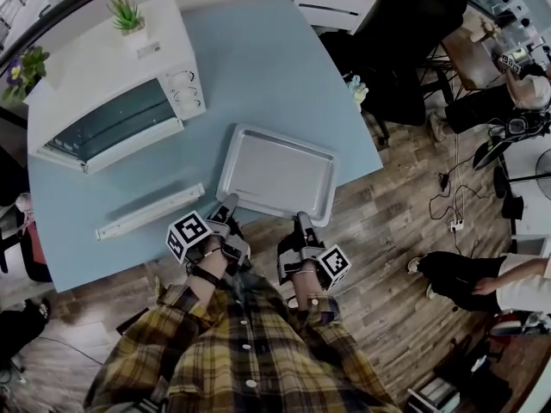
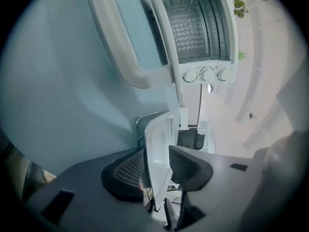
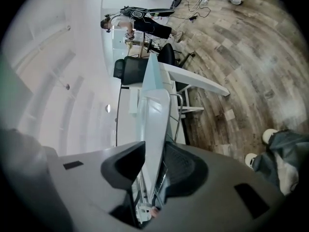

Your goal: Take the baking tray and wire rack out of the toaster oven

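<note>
Metal baking tray (image 1: 275, 172): out of the oven, flat on the pale blue table (image 1: 275, 67) near its front edge, nothing in it. Shallow rectangle, rounded corners, raised rim, dull silver. Left gripper (image 1: 228, 203) and right gripper (image 1: 303, 219) both sit at the tray's near rim, left toward one corner, right toward the other. Each gripper view shows the rim edge-on between its jaws; left jaws are well apart with a gap to the rim, right jaws only slightly apart and not clamping. White toaster oven (image 1: 112, 101) is at the table's back left, door (image 2: 125, 37) open. Left gripper view looks into the cavity and shows a wire rack (image 2: 188, 28) still inside, plus three knobs (image 2: 206, 74); head view only gets the door glass, no rack. Head view alone shows a potted plant (image 1: 127, 11) on top of the oven and a long white strip (image 1: 151, 211) lying on the table just left of the tray. Right gripper view adds wood floor (image 3: 251, 57) beyond the table edge.
</note>
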`<move>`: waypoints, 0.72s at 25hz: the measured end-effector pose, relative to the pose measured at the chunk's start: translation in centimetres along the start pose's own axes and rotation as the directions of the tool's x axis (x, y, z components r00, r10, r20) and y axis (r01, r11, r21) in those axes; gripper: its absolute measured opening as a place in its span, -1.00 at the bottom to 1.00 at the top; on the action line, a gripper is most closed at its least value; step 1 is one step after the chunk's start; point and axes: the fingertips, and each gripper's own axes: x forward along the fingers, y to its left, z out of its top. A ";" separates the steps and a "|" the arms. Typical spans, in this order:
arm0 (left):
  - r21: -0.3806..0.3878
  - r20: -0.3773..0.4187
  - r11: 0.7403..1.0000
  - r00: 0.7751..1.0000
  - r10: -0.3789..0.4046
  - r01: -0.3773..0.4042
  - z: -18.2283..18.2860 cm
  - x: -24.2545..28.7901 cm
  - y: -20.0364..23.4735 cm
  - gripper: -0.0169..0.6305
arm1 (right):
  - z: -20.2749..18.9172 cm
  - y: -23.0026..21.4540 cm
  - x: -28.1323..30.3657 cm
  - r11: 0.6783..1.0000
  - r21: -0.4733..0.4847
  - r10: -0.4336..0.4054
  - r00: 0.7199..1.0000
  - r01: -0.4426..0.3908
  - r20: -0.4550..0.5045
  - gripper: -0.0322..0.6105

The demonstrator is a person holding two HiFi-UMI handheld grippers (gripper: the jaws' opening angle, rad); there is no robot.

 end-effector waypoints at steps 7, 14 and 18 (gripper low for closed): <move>0.012 0.024 1.000 1.000 -0.009 0.008 0.1 -1.5 0.2 -0.44 | -0.2 -0.4 -2.2 1.000 -0.007 -0.022 1.000 0.022 -0.013 -0.36; 0.115 0.084 0.989 0.991 -0.104 0.094 1.9 -6.5 -3.1 -0.44 | -5.0 5.8 -3.0 0.955 -0.257 0.073 0.959 -0.147 -0.275 -0.30; 0.310 0.163 0.940 0.966 -0.198 0.140 5.4 -10.9 -7.2 -0.52 | -9.6 12.4 -1.5 0.738 -0.579 0.092 0.902 -0.346 -0.422 -0.30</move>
